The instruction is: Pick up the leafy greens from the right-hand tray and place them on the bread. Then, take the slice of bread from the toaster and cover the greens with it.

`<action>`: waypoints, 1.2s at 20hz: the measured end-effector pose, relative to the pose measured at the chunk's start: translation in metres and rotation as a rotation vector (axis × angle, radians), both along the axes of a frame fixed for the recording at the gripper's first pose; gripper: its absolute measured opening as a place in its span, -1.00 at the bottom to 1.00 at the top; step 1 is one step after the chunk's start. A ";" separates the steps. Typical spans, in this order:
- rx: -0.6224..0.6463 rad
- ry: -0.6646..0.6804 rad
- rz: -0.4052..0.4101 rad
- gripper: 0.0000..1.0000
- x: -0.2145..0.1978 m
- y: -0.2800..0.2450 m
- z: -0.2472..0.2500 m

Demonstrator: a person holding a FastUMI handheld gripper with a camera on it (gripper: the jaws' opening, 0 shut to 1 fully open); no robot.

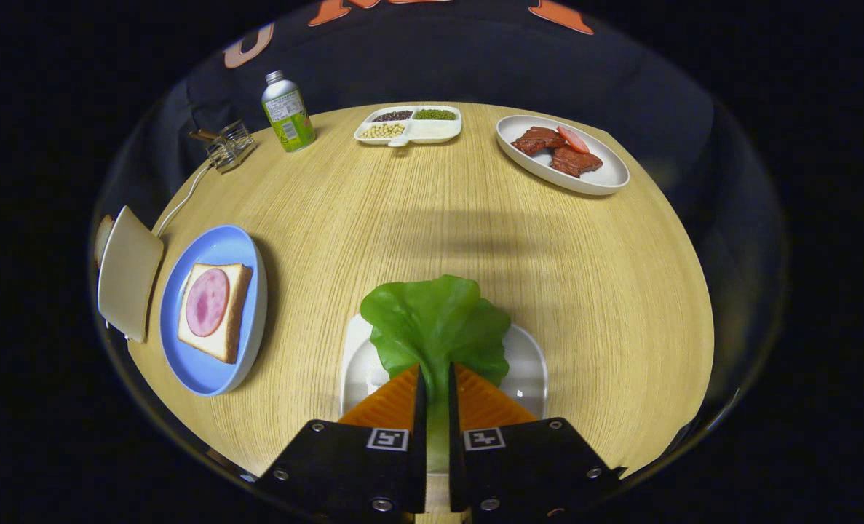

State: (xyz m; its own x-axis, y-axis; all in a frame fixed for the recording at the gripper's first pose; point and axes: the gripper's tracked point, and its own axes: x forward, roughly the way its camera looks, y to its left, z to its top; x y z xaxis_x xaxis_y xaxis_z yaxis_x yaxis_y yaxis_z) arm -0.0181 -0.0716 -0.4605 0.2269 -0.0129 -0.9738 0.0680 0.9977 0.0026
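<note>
My gripper (436, 378) is shut on the stalk of the leafy greens (432, 320), a broad green lettuce leaf that spreads out ahead of the fingertips over a white square tray (530, 364). To the left lies a blue plate (213, 364) bearing a slice of bread (234, 320) topped with a round pink ham slice (207, 300). Left of the plate stands a cream toaster (127, 273), with a brown slice of bread (102, 236) peeking out of it.
At the far side of the round wooden table (432, 211) stand a green bottle (287, 113), a small glass holder (229, 144), a divided white dish of beans (408, 125) and a white oval plate of meat slices (570, 154). A white cable (183, 200) runs from the toaster.
</note>
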 end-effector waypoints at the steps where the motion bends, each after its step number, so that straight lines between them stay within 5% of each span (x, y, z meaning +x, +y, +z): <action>1: 0.024 0.006 -0.018 -0.83 -0.001 0.003 0.001; 13: 0.120 -0.123 -0.025 -0.89 0.025 0.040 0.049; 24: 0.227 -0.192 0.056 -0.89 0.043 0.111 0.088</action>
